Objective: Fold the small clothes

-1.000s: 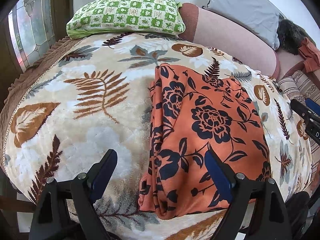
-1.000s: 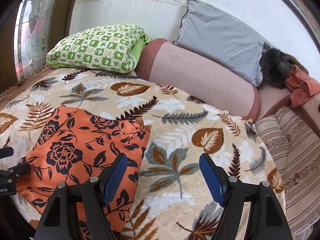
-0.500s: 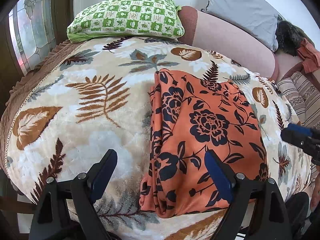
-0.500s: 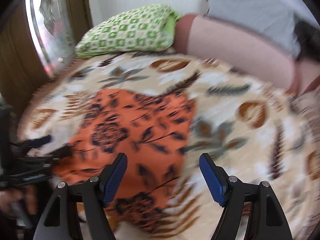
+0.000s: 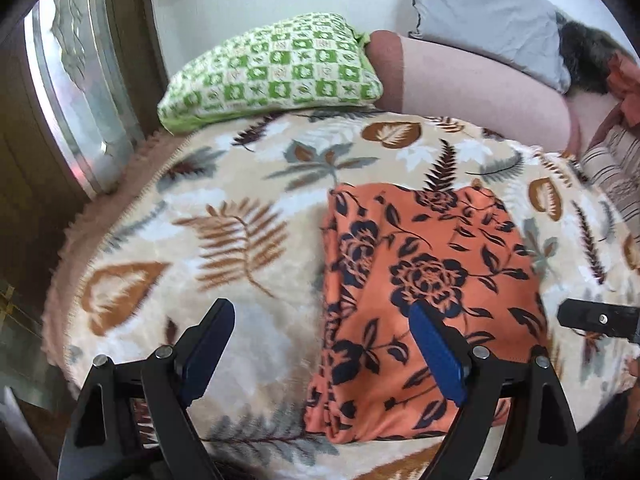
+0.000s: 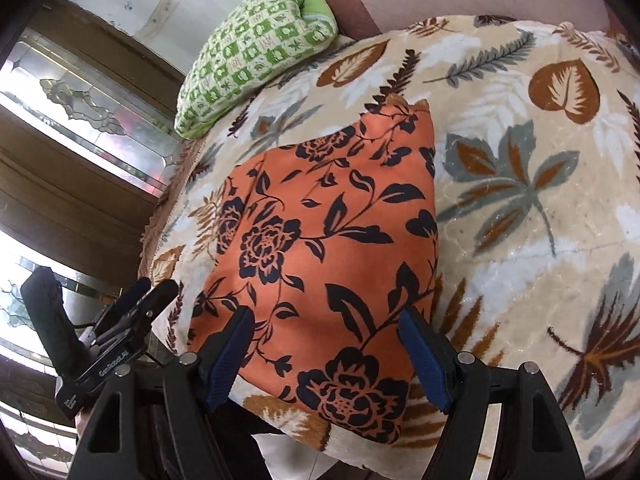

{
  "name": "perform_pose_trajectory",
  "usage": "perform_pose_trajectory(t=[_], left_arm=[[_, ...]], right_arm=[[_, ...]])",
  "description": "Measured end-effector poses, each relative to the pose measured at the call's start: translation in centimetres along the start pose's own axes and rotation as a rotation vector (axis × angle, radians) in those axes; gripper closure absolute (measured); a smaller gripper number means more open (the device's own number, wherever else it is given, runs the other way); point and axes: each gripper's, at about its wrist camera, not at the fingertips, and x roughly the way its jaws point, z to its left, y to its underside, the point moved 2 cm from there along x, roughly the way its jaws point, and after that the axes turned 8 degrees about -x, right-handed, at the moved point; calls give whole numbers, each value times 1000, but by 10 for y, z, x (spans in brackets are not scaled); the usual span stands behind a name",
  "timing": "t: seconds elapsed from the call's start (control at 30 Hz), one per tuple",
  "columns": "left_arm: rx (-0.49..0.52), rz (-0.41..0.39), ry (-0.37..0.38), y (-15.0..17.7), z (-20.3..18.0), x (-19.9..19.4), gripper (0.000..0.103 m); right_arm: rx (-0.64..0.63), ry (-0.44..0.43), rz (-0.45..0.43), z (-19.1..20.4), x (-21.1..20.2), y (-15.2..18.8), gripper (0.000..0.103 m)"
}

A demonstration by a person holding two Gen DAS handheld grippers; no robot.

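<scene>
On the leaf-print blanket (image 5: 248,216), a green checked pillow (image 5: 272,68) lies at the far left against the wall. Nearer, the left gripper (image 5: 320,354) hovers with its blue-padded fingers spread wide, grasping nothing. The folded orange floral garment (image 5: 424,280) lies flat on the blanket toward its near edge. Above the garment's near end, the right gripper (image 6: 326,354) is likewise splayed and empty.

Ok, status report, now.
Left gripper open, empty. Right gripper open, empty, over cloth. Cloth folded on blanket. Nothing in the way.
</scene>
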Motion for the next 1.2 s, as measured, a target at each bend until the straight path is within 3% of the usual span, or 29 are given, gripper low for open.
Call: perform_pose_trajectory(t=[0.3, 0.73, 1.2], left_arm=[[40, -57, -121, -15, 4, -12, 13], [49, -30, -128, -16, 2, -1, 13], [74, 6, -192, -13, 5, 12, 13]], right_arm=[[-53, 12, -20, 18, -3, -5, 25], [-46, 1, 50, 14, 32, -1, 25], [-51, -27, 47, 10, 42, -1, 22]])
